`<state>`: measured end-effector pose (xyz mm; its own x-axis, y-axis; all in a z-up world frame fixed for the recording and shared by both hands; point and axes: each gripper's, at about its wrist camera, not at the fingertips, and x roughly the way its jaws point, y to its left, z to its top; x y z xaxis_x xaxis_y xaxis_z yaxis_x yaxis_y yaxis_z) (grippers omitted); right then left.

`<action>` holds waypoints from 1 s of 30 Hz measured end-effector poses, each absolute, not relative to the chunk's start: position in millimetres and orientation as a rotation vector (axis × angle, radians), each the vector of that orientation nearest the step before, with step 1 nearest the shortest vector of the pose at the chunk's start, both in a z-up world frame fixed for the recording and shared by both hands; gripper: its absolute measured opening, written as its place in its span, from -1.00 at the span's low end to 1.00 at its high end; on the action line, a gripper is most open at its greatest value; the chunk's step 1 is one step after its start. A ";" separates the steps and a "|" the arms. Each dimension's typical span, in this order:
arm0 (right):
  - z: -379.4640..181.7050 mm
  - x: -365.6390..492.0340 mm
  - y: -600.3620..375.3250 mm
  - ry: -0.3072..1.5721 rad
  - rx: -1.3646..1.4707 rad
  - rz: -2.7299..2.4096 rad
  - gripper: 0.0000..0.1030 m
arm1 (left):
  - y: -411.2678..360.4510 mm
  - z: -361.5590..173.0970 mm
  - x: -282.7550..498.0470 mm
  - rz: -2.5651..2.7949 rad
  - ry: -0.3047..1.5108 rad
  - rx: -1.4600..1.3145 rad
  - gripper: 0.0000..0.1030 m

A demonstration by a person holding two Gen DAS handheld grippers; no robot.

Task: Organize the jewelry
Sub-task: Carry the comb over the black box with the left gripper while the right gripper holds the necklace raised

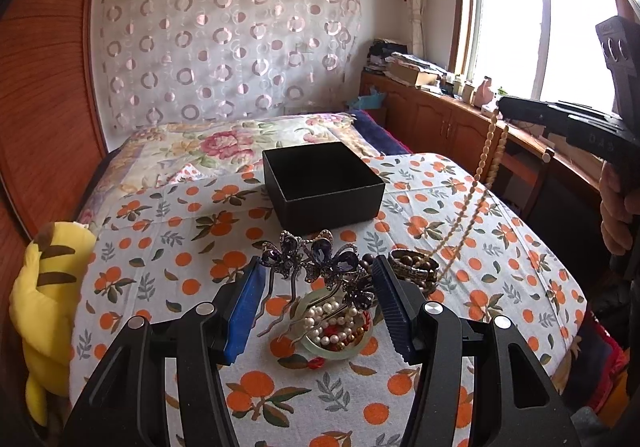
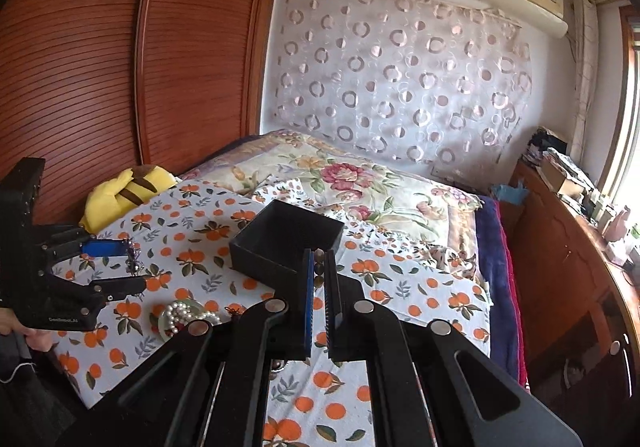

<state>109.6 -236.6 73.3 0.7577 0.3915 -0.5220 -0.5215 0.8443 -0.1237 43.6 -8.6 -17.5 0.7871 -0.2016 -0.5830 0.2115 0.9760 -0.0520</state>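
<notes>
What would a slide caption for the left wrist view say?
Right gripper lifts a bead necklace beside the empty black box.

An open black square box (image 1: 322, 183) is sitting upright on the orange-print cloth. Nearer, purple butterfly hairpins (image 1: 316, 261), a pearl strand (image 1: 332, 321) and a brown bangle (image 1: 414, 269) are lying clustered. A cream bead necklace (image 1: 486, 163) is hanging taut.

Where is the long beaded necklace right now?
In the left wrist view the beaded necklace hangs at the right from the shut right gripper, right of the black box, its lower end trailing onto the orange-print cloth beside the brown bangle.
</notes>
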 end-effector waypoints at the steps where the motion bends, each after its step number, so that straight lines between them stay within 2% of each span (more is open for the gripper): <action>1: 74.3 108.8 -238.1 0.502 -0.268 0.502 -0.89 | -8.9 -17.1 43.7 -0.223 0.627 0.018 0.03; 21: 120.4 91.9 -230.5 0.403 -0.267 0.544 -0.89 | -18.3 -8.5 46.4 -0.226 0.604 0.033 0.03; 30: 124.9 105.1 -230.3 0.399 -0.264 0.529 -0.89 | -22.9 0.9 58.1 -0.229 0.588 0.050 0.03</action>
